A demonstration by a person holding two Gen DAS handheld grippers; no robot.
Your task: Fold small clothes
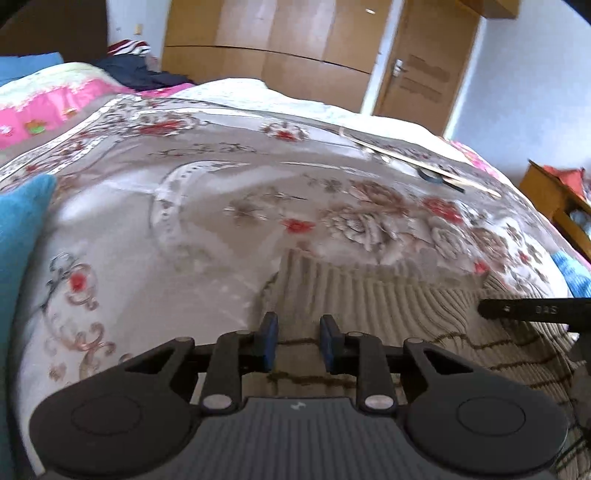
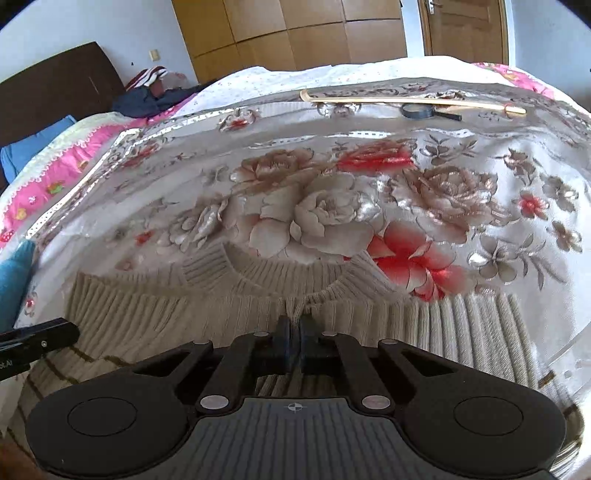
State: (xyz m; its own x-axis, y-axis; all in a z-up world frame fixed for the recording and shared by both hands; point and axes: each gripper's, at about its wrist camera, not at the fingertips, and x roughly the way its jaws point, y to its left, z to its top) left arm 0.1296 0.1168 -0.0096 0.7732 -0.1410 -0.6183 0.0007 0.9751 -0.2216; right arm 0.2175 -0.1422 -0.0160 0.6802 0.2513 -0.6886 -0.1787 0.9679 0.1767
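Observation:
A beige ribbed knit sweater with thin brown stripes lies flat on a floral bedspread, its round neckline facing away. My right gripper is shut on a pinch of the sweater just below the neckline. My left gripper is open above the sweater, near its left edge, with fabric showing between the fingers. The right gripper's body shows in the left wrist view, and the left gripper's body shows in the right wrist view.
A thin wooden stick and a black magnifying glass lie at the bed's far side. Blue cloth lies left. A pink quilt and dark clothes are by the headboard. A wardrobe and door stand beyond.

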